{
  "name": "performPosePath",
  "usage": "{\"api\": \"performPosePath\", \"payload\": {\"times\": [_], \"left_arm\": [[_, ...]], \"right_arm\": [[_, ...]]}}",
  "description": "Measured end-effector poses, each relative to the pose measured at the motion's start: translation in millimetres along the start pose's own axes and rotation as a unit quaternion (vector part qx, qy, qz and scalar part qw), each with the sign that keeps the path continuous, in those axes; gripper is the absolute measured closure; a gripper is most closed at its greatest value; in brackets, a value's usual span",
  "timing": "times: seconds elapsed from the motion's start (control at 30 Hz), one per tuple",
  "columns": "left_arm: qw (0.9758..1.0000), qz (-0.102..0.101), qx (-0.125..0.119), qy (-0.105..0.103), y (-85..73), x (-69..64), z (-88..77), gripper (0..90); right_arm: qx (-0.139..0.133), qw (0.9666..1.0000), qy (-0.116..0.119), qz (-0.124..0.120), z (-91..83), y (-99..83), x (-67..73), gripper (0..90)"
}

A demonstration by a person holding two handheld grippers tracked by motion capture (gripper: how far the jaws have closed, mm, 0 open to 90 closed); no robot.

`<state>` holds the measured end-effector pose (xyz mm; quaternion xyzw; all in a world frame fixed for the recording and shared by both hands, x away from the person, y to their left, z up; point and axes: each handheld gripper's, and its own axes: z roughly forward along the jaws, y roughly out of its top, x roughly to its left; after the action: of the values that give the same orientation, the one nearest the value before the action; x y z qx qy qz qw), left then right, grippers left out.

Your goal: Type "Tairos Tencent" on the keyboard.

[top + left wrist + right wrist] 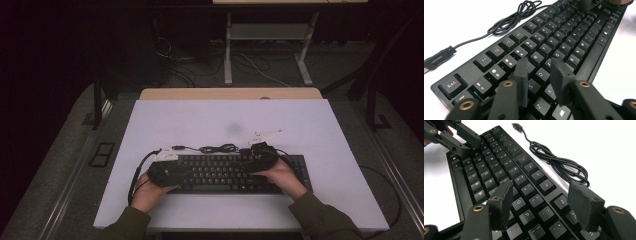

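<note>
Two olive-green sleeves come in from the bottom of the high view, and each hand carries a tool low over a black keyboard [220,172] that lies on the white table [200,120], toward its near edge. On the person's left, the left tool [167,172] hovers over the left end of the keys; in the left gripper view its jaws stand only a narrow gap apart, released, nothing between them, tips poised above the letter rows near the S, D and X keys of the keyboard [564,42]. Whether the tips actually touch the keycaps I cannot tell. Over on the other side, the right tool [260,155] sits over the right half of the board, and the right gripper view has its jaws spread wide, released and empty, straddling the O and P keys and the function row of the keyboard [499,170]. Far up that same view, the left tool [461,137] shows at the top left corner over the far end of the keys. Beyond the keyboard's back edge, the black cable [217,148] lies in a loose bundle on the table, coiled and tied; its USB plug [436,60] rests flat on the white surface, apart from the keyboard, plugged into nothing visible.
</note>
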<state>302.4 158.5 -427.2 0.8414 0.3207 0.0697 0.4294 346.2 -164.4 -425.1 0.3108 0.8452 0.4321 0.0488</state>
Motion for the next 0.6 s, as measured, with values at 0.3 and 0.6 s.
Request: {"api": "performPosePath", "payload": {"times": [0.3, 0.6], "left_arm": [[0.9999, -0.007, -0.001, -0.014, 1.5, -1.9, 2.1, 49.3], [0.9997, -0.005, -0.007, -0.022, 2.5, -5.1, 3.6, 44.2]], "right_arm": [[-0.005, 0.9999, 0.008, 0.006, -5.2, -2.0, 0.2, 32.2], [-0.024, 0.9996, 0.004, 0.014, -13.9, -7.2, -1.8, 27.6]]}}
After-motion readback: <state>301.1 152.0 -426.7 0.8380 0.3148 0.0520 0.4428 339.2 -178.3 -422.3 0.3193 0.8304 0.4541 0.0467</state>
